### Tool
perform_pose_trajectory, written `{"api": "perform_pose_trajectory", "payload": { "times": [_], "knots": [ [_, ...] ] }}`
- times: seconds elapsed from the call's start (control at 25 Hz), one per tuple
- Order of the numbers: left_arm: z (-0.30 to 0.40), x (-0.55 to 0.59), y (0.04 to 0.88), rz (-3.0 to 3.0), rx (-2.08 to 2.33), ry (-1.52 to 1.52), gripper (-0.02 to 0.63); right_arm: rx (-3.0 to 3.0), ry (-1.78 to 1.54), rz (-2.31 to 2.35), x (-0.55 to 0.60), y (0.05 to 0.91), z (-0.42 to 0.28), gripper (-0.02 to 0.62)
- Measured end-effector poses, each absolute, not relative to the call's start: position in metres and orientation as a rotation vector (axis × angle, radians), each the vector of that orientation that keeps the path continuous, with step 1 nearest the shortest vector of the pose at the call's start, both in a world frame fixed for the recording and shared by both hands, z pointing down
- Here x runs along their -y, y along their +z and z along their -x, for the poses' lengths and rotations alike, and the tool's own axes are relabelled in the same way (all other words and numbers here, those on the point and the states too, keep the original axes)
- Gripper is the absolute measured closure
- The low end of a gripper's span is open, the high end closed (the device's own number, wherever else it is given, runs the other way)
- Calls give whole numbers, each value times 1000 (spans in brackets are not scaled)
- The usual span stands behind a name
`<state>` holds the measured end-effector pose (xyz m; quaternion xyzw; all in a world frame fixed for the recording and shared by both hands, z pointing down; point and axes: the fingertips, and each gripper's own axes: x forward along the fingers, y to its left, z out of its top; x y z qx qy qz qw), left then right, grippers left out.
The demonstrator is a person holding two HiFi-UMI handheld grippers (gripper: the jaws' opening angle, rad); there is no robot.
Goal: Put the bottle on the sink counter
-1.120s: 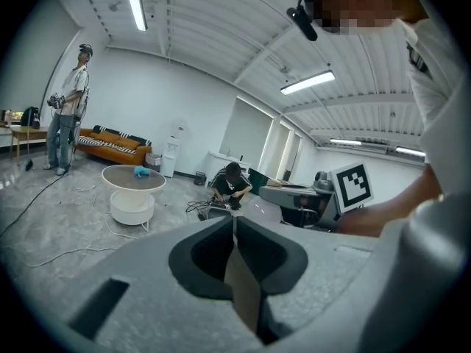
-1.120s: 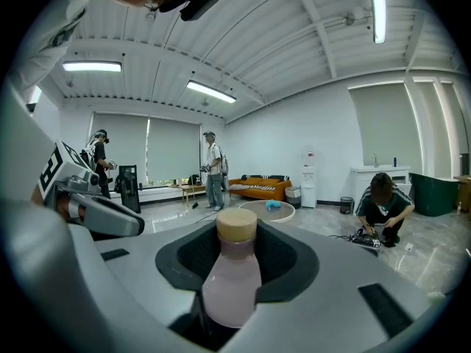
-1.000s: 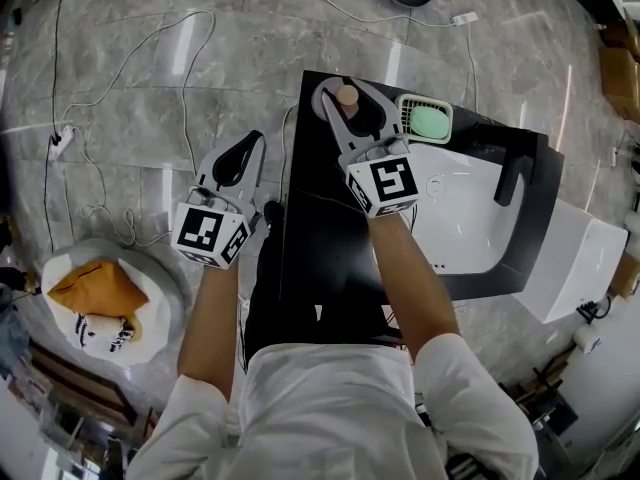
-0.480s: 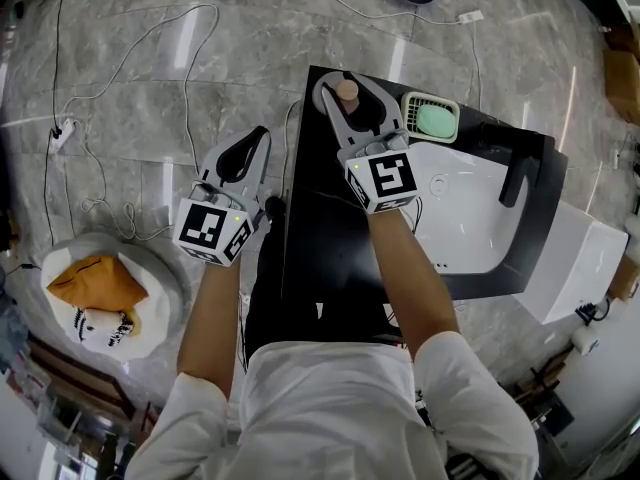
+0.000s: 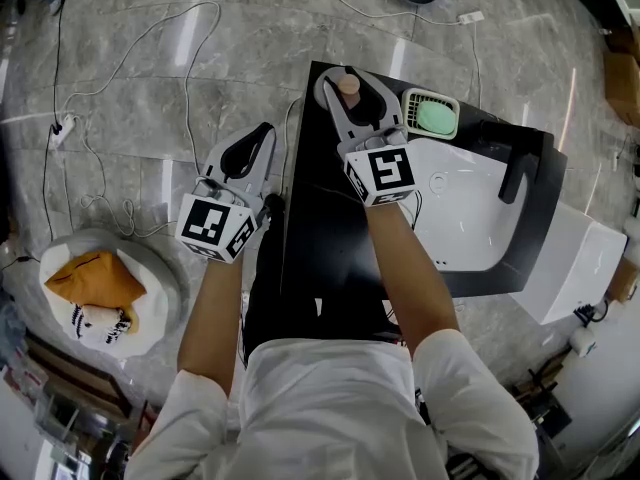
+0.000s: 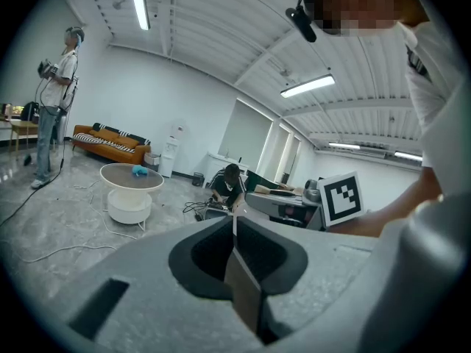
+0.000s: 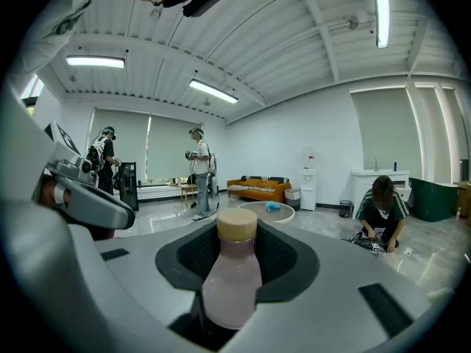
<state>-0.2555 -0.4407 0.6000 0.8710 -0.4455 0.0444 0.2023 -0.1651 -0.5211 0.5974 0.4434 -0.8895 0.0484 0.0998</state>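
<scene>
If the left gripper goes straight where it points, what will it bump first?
Nothing close. The left gripper, jaws shut, points over open floor beside the sink counter. Far ahead, a person sitting on the floor seems in line, but depth is unclear.

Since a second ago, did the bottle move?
Yes, a little. Held in the right gripper, the bottle has shifted slightly away from the soap dish, toward the counter's far left corner.
</scene>
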Motion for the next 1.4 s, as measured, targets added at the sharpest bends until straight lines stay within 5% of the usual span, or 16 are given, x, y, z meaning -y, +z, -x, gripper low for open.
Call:
{"api": "perform_pose_trajectory", "payload": {
  "times": [0.44, 0.8, 1.4],
  "knots": [
    [252, 428, 571, -2452, 1271, 99, 589, 2654, 207, -1303, 514, 578, 159, 453],
    [241, 415, 509, -2469, 1327, 25, 589, 2690, 47, -1424, 483, 476, 123, 457],
    [200, 377, 359, -2570, 1463, -122, 589, 2775, -117, -1593, 396, 307, -1, 569]
  ]
}}
